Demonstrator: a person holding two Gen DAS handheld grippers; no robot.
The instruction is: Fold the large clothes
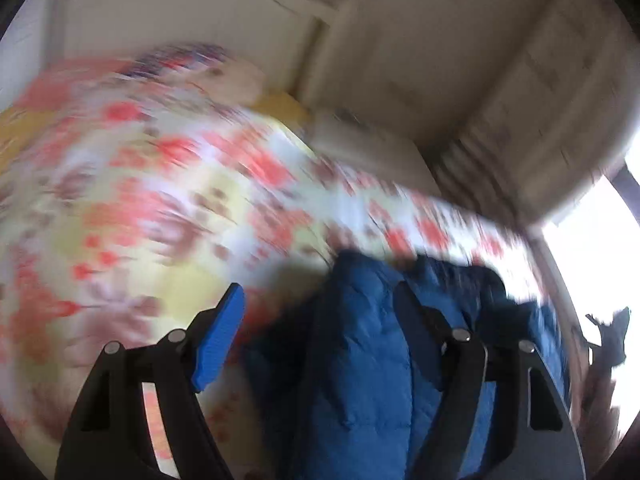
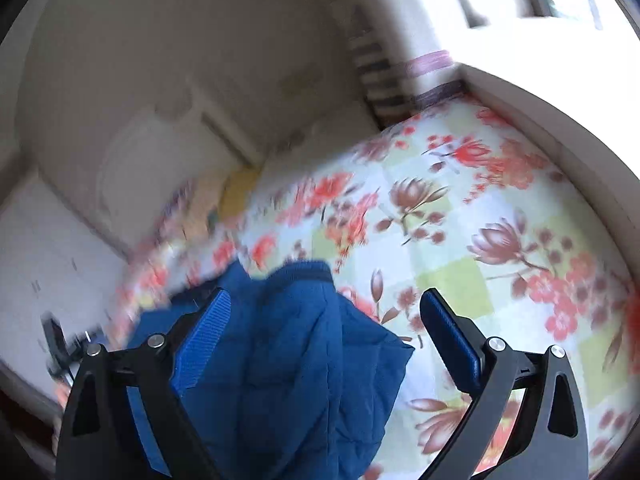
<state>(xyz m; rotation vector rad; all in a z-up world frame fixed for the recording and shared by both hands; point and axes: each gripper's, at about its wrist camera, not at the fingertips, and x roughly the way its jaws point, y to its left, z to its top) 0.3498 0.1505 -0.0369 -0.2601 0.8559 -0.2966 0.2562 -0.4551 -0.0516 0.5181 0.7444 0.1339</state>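
Both jaws released: blue quilted padded garment (image 2: 288,344) lies bunched on the floral bedsheet (image 2: 460,216), between and under the right gripper (image 2: 326,316) jaws, untouched, spilling past the far jaw of the left gripper (image 1: 320,312); long axis unclear.

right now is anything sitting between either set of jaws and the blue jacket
Nothing visible does. The blue quilted jacket lies directly between the open jaws of the right gripper and of the left gripper, on the floral bedsheet. Only cloth fills both gaps; no other object shows there, though the left view is blurred.
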